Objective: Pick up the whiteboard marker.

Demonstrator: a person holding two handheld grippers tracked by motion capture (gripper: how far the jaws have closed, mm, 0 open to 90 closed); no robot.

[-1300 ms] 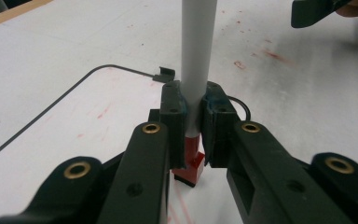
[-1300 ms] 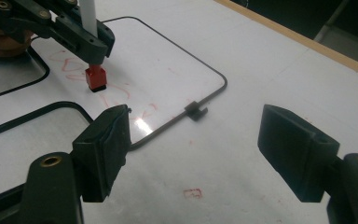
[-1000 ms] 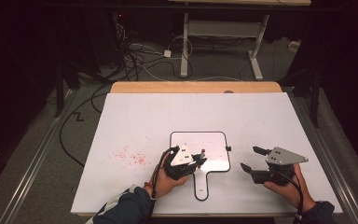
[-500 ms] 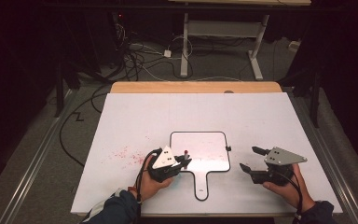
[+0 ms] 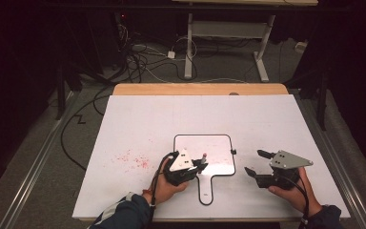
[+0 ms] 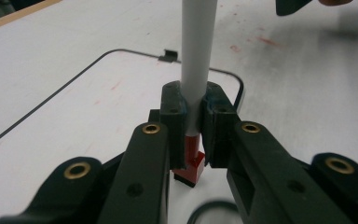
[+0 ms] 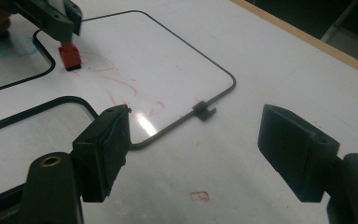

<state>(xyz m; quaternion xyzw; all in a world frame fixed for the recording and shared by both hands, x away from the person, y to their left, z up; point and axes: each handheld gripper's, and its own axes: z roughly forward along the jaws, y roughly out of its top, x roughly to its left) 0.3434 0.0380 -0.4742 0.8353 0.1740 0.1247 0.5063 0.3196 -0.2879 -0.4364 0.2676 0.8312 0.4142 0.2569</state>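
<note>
A wide white table (image 5: pixel 143 119) carries everything, with a scatter of red marks (image 5: pixel 133 160) on its left part. Near the person's edge lies a small paddle-shaped whiteboard (image 5: pixel 214 148) with a thin black border, its handle pointing back toward the person; faint red scribbles (image 7: pixel 121 88) show on its surface.

The left gripper (image 5: pixel 193 168) sits at the board's lower left corner, held in the left hand (image 5: pixel 164 188). Its jaws are clamped tight on a white marker (image 6: pixel 196 60); the pads press the barrel from both sides, and the red end (image 6: pixel 191 169) hangs just below them, close above the board. Whether it touches the surface cannot be told.

The right gripper (image 5: pixel 256 163) rests in the right hand (image 5: pixel 290 191) just beside the board's right edge, on the bare table. Its jaws stand wide apart with nothing between them, pointed toward the board's corner and a small black clip (image 7: pixel 204 111) on the border
</note>
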